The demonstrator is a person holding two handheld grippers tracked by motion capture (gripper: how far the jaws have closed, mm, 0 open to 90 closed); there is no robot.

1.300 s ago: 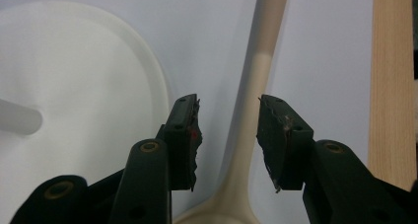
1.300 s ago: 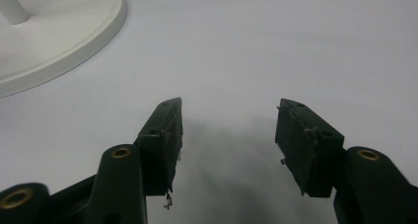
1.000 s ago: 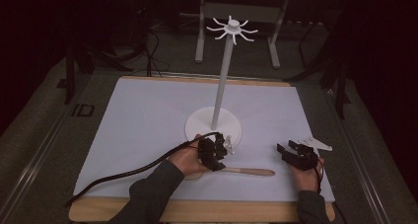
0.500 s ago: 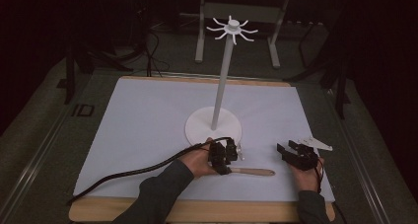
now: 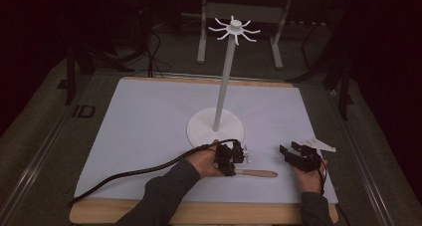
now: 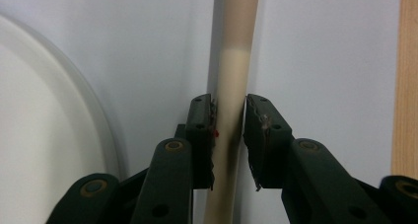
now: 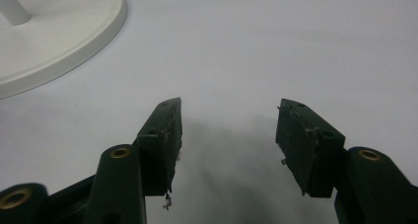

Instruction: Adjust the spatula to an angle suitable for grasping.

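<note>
Wooden handle [image 6: 232,86] — pale, round, thin — runs straight up between the left gripper [image 6: 229,135] jaws. Both pads look pressed on it, so it reads as pinched, w/ no gap showing on either side. In the high view the handle [image 5: 259,173] lies flat on the white sheet [image 5: 149,126] near the front edge, sticking out to the right of the left gripper [image 5: 233,159], just in front of the stand [image 5: 215,129] base. Its working end is hidden under the gripper; can't tell what tool it is.

Handling, as a guess: light, stiff, won't bend or crush. Smooth round wood, so it could roll or twist in flat pads if held far from its balance point. Grip sits near one end of the visible length, so the free end will prob. droop or swing once lifted. A hold nearer mid-length would be steadier. Not fragile.

Right gripper [image 7: 226,135]: jaws spread wide, nothing between them, hovering over bare sheet [image 7: 271,46] w/ the stand base [image 7: 59,31] at upper left. In the high view it [image 5: 301,154] sits well apart from the handle tip, to the right.

Stand pole is tall w/ hooks on top, so the tool may be meant to hang there — a guess only.
</note>
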